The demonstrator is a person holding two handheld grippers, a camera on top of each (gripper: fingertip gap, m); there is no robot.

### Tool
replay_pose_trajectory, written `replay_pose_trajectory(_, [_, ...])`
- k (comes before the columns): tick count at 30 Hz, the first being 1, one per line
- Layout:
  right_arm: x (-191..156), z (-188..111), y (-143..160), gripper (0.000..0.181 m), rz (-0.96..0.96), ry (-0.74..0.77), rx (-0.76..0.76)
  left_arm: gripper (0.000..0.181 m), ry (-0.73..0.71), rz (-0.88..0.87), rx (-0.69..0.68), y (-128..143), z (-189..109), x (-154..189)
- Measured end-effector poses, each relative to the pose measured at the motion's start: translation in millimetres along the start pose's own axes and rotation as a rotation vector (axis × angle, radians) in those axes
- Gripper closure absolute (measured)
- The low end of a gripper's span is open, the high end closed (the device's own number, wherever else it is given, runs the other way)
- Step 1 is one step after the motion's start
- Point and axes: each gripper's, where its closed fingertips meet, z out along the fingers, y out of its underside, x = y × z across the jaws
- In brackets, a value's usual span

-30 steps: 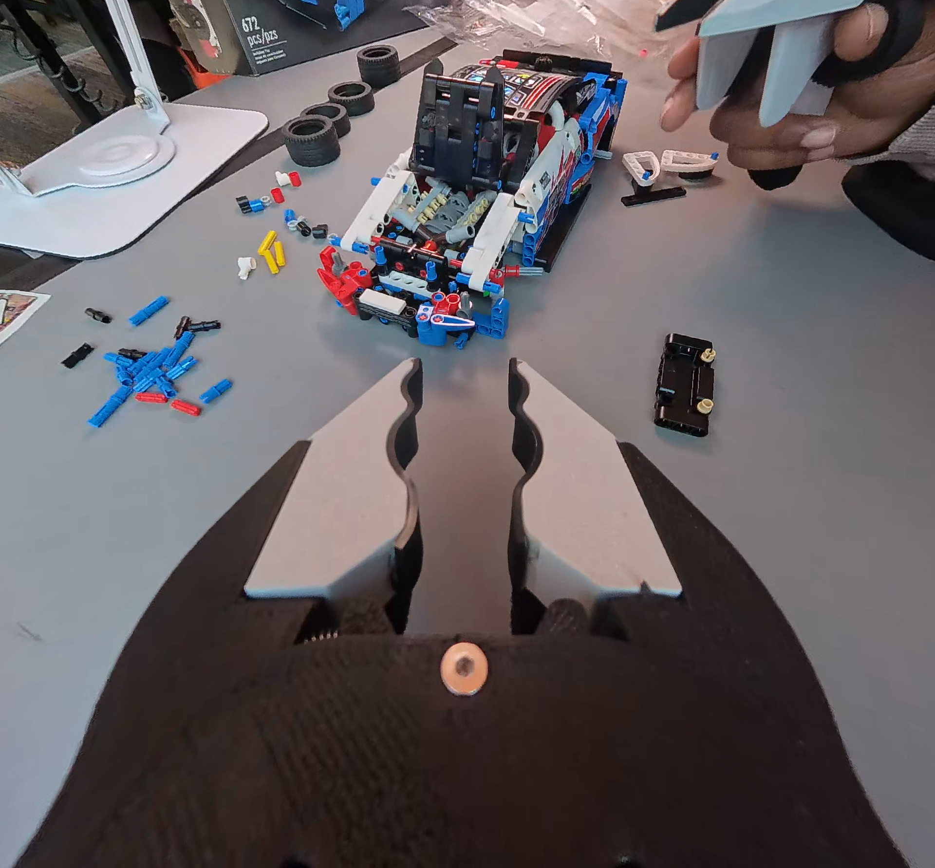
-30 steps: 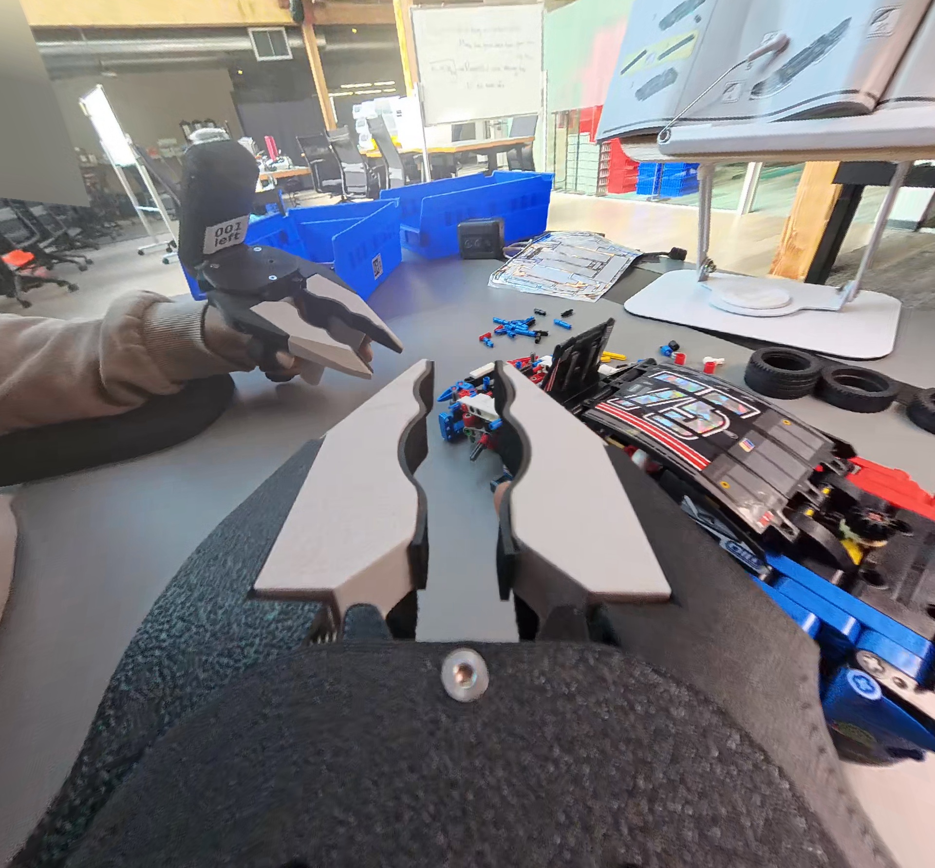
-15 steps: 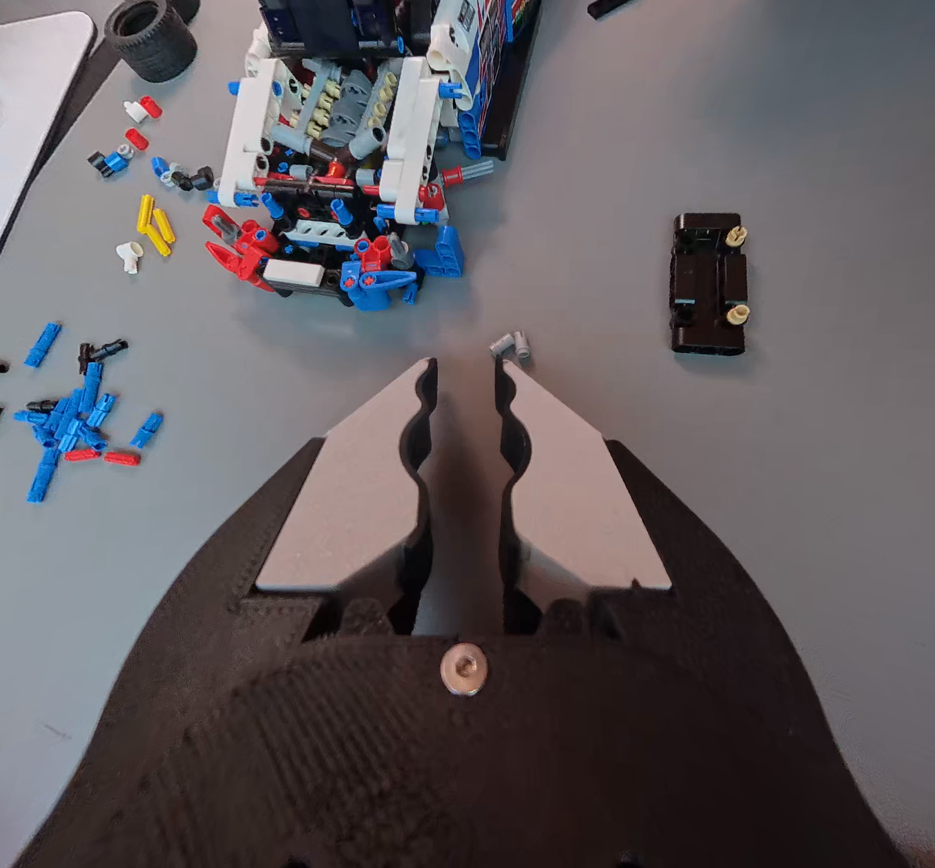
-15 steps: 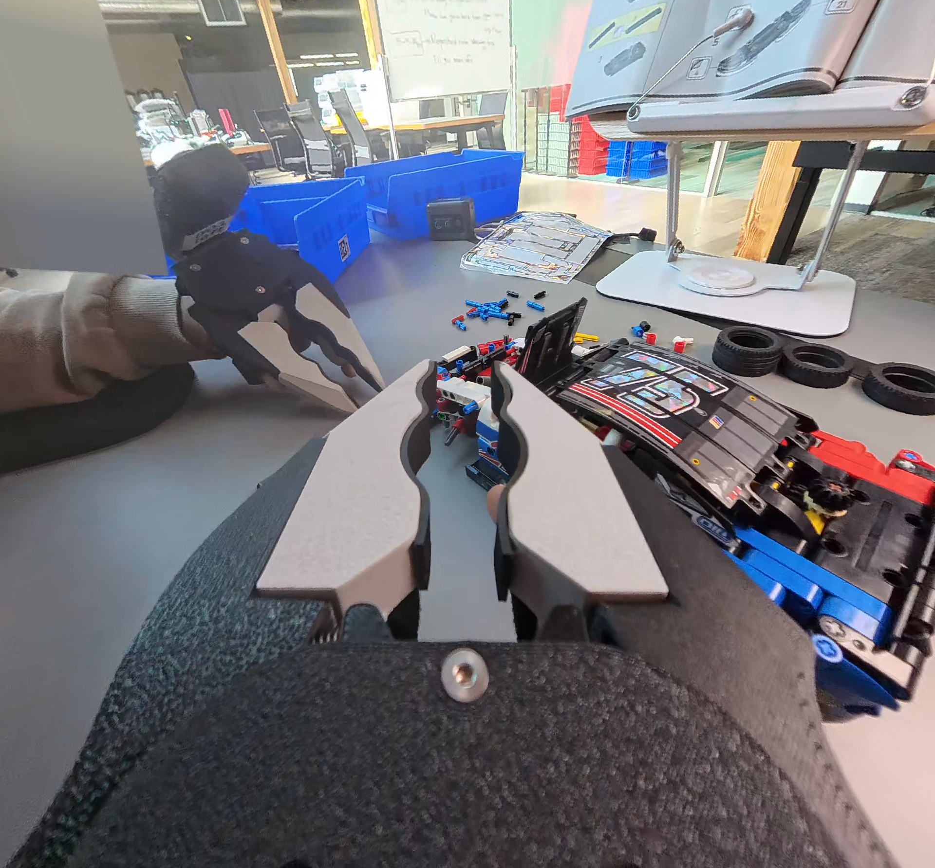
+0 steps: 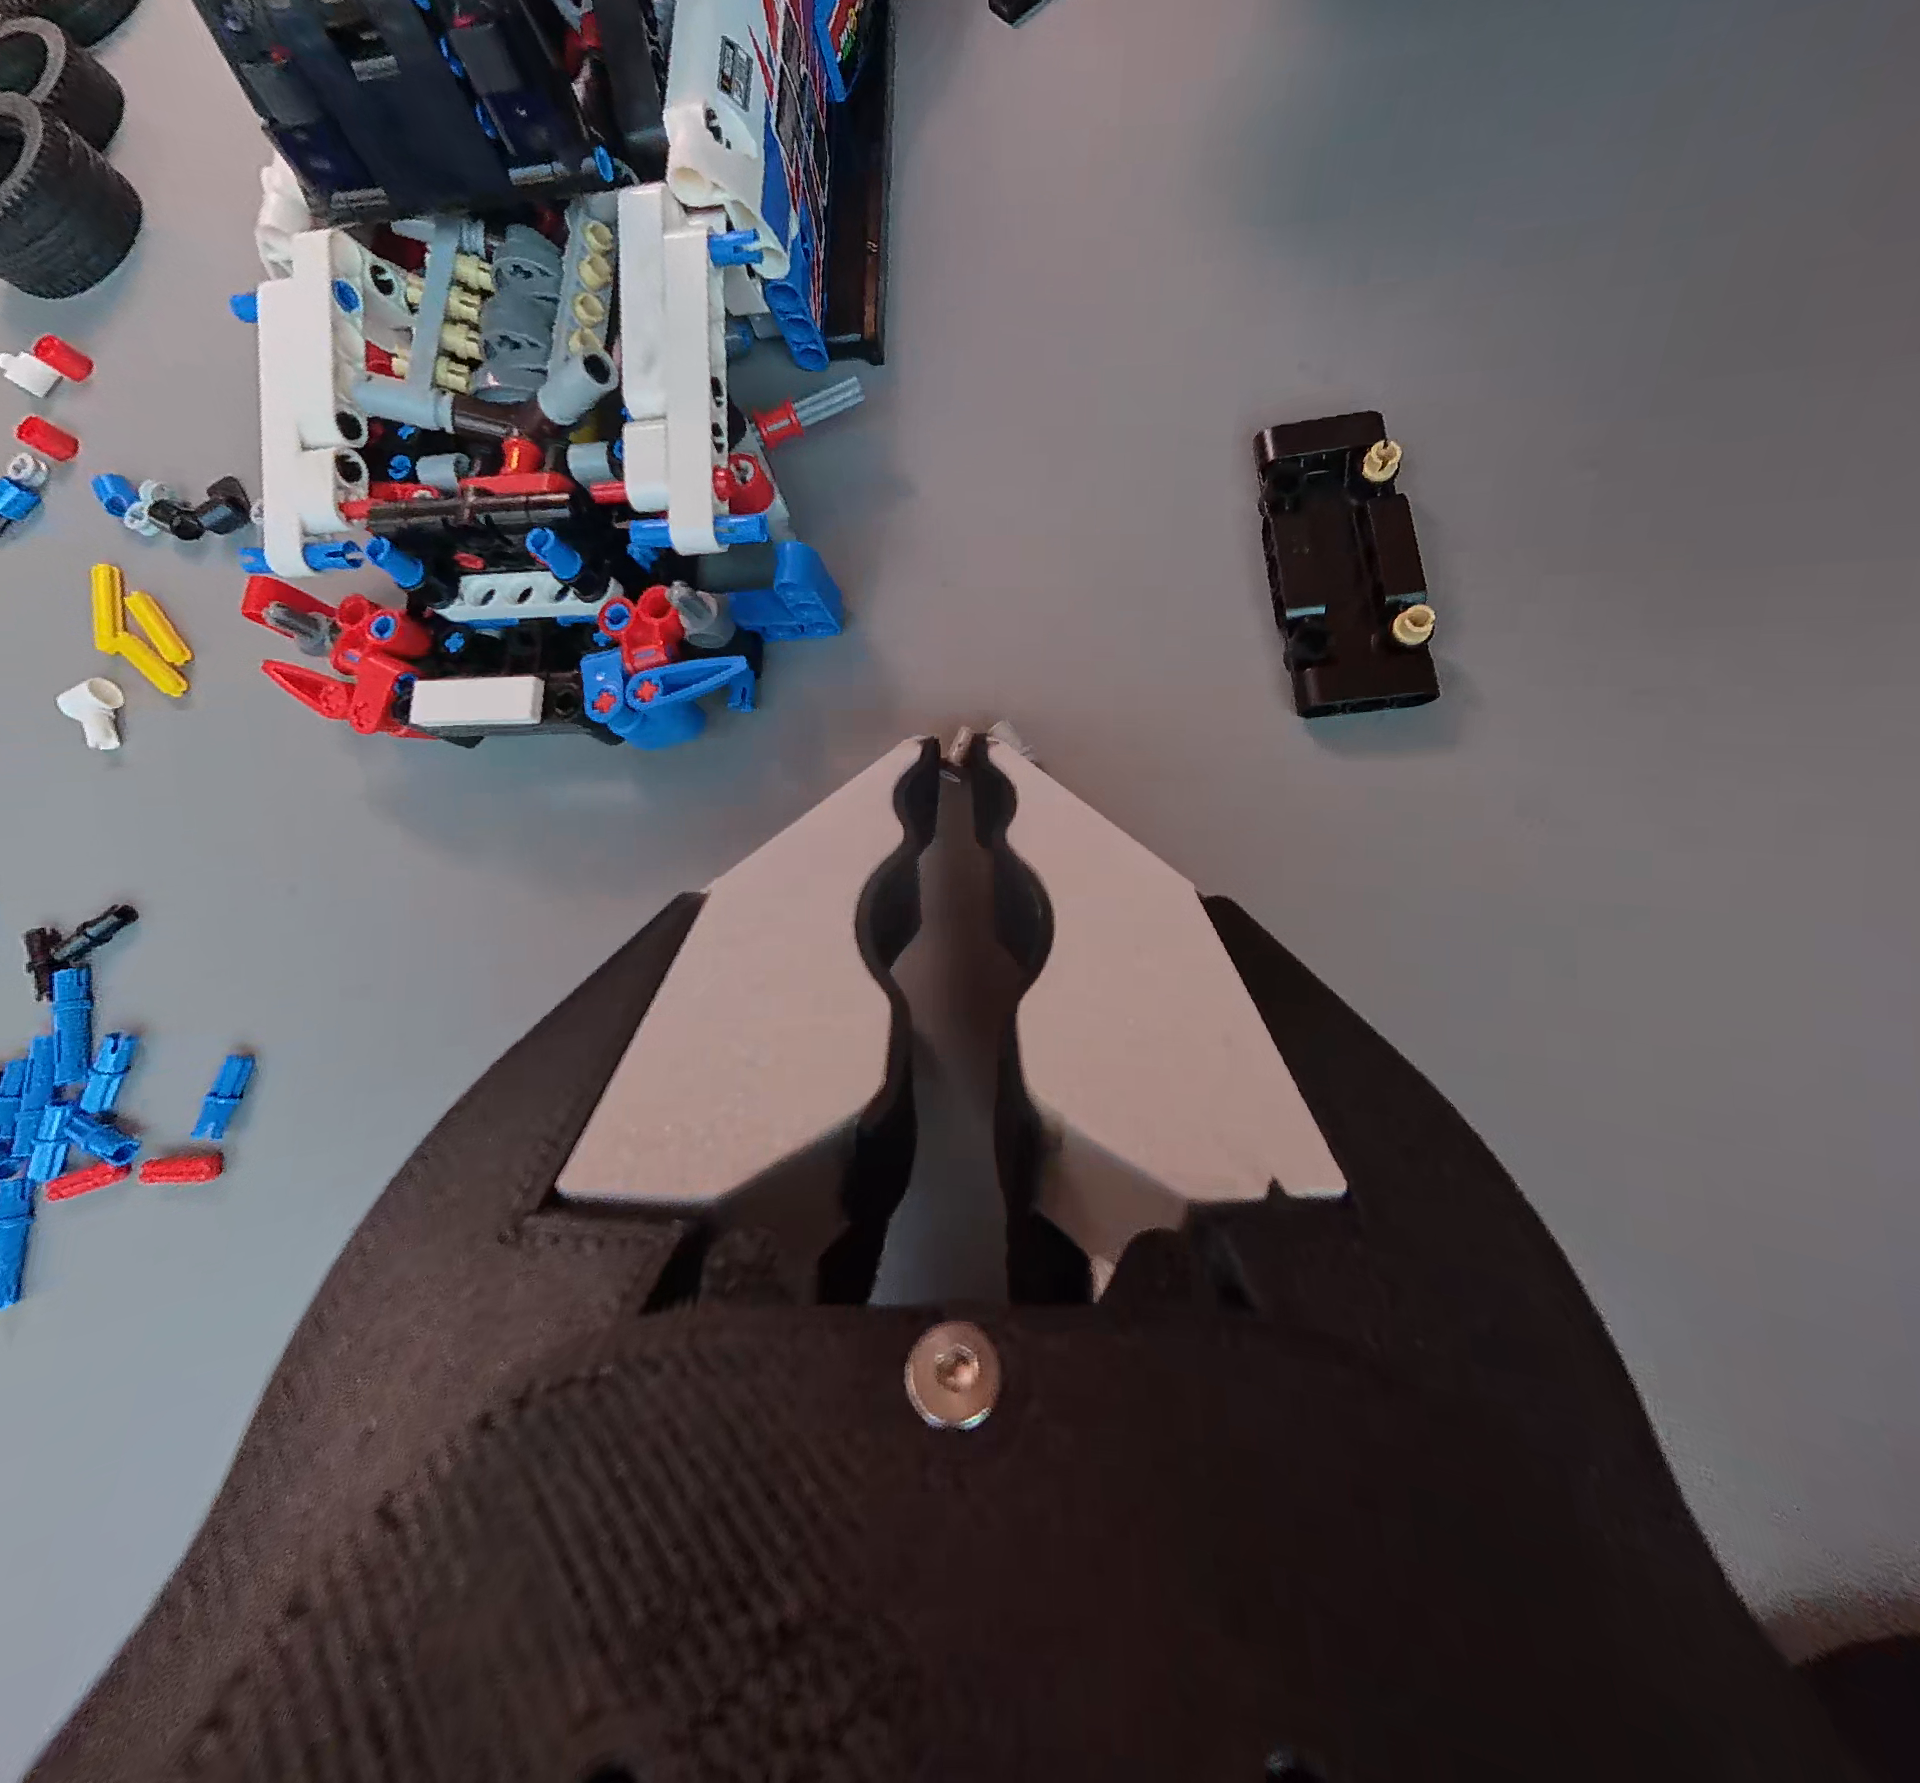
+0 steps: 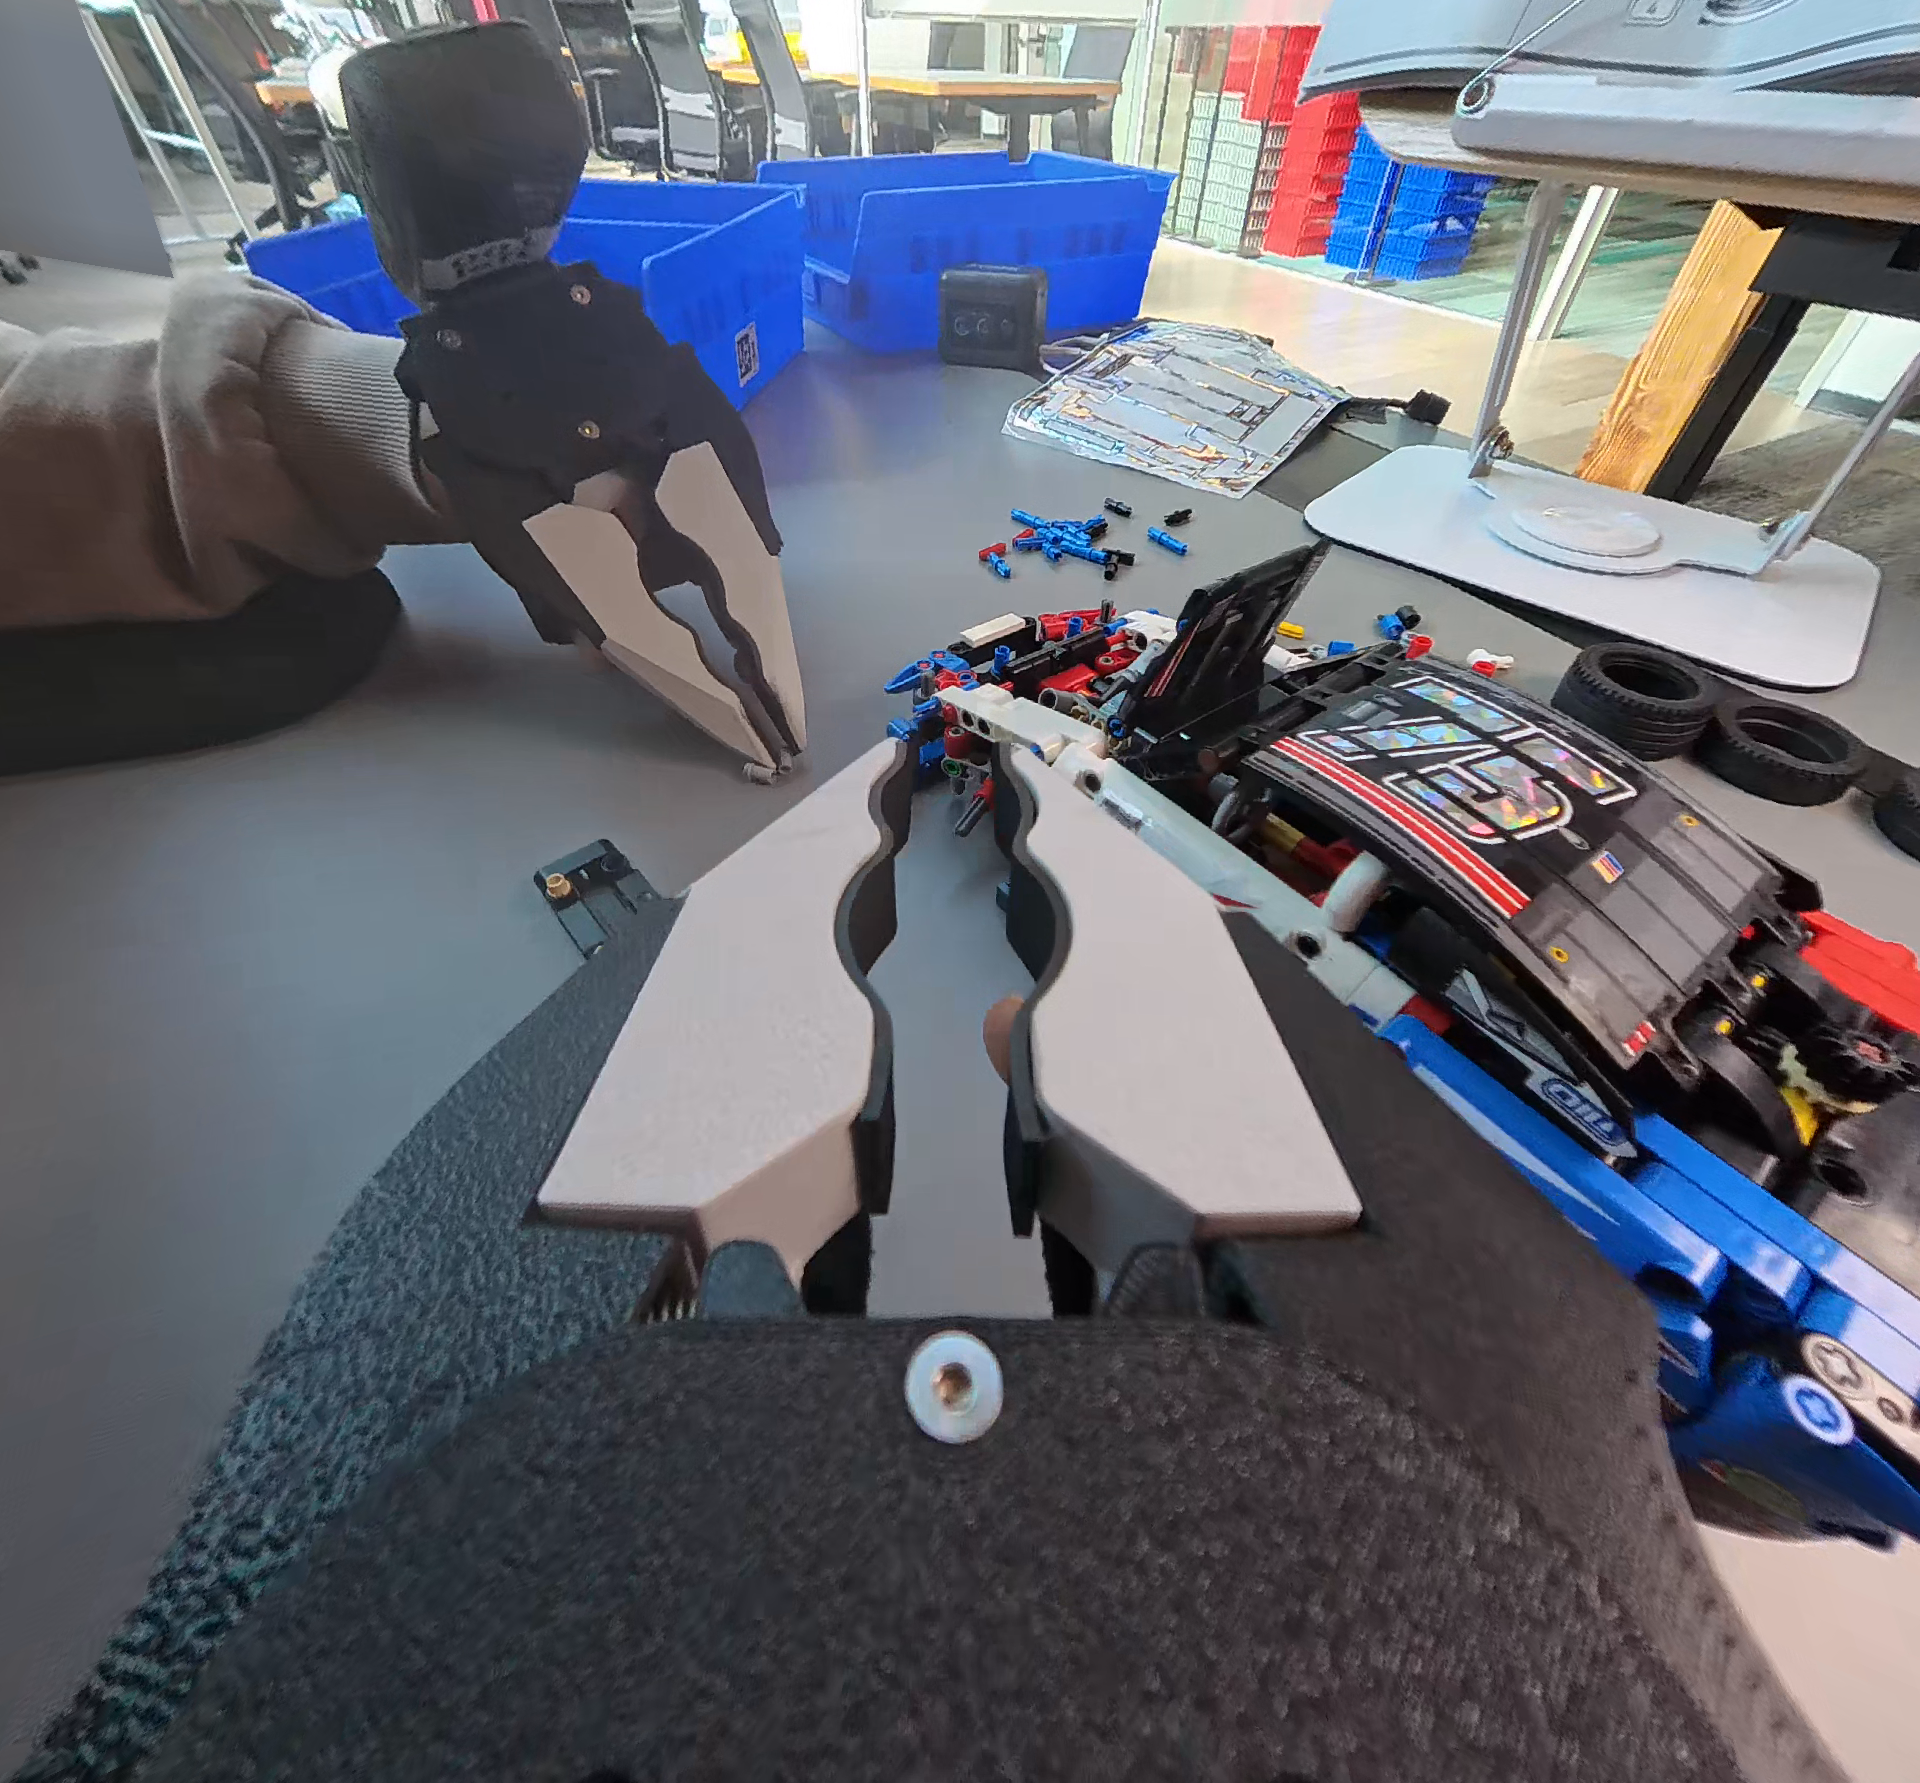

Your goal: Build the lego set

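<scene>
The half-built car (image 5: pixel 540 299) is sitting on the grey table (image 5: pixel 1455 227), and the left gripper (image 5: pixel 964 746) is pinching a tiny grey peg (image 6: pixel 762 771) right at its tips, touching the tabletop just right of the car's nose. The right gripper (image 6: pixel 954 769) is hovering beside the car, fingers narrowly apart, holding nothing. Workshop room behind, blue bins (image 6: pixel 977 247).

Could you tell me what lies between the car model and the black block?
Bare grey table separates the car model from the black block in the left wrist view.
</scene>
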Motion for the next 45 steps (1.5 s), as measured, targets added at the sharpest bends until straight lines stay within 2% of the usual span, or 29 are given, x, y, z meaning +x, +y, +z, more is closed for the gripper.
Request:
replay_pose_trajectory(1, [-1.3,1.0,1.8,0.170,-0.009,-0.003,-0.009,0.178,0.000,-0.001,-0.001,0.1,0.0,0.1])
replay_pose_trajectory(4, [-5.5,3.0,3.4,0.170,-0.045,-0.005,-0.021,0.178,-0.023,-0.052,0.036,-2.4,-2.3,-3.2])
replay_pose_trajectory(6, [-8.5,3.1,-2.5,0.171,-0.086,0.011,0.000,0.179,-0.013,-0.184,0.179,-20.4,-11.4,-4.9])
replay_pose_trajectory(7, [-11.0,2.9,-8.6,0.171,-0.126,0.027,0.021,0.179,0.020,-0.289,0.294,-37.3,-19.4,-4.3])
replay_pose_trajectory(10, [-31.9,3.1,-36.3,0.174,-0.294,0.071,0.117,0.178,0.240,-0.699,0.684,-91.9,-49.0,0.4])
replay_pose_trajectory(12, [-51.8,6.0,-49.5,0.176,-0.408,0.091,0.157,0.179,0.431,-0.947,0.893,-115.0,-64.3,3.0])
replay_pose_trajectory(15, [-61.8,9.5,-58.0,0.175,-0.546,0.200,0.171,0.179,0.626,-1.153,1.032,-129.2,-68.9,9.8])
replay_pose_trajectory(19, [-64.8,10.9,-60.6,0.174,-0.602,0.247,0.168,0.179,0.711,-1.173,1.062,-142.2,-69.8,24.1])
replay_pose_trajectory(28, [-66.2,10.8,-63.5,0.175,-0.721,0.312,0.157,0.179,0.710,-1.193,1.078,-142.6,-72.4,26.5])
replay_pose_trajectory(34, [-64.4,14.4,-55.9,0.181,-0.720,0.294,0.115,0.179,0.652,-1.216,1.063,-135.7,-67.2,24.1])
replay_pose_trajectory(38, [-62.0,17.9,-42.1,0.181,-0.652,0.205,0.055,0.179,0.573,-1.197,0.988,-126.5,-56.8,23.3])
replay_pose_trajectory(41, [-60.5,18.9,-36.3,0.181,-0.632,0.194,0.034,0.180,0.493,-1.145,0.938,-122.4,-52.2,23.3])
replay_pose_trajectory(45, [-60.1,21.0,-35.5,0.177,-0.627,0.203,0.036,0.180,0.499,-1.193,0.946,-118.2,-50.3,20.4])
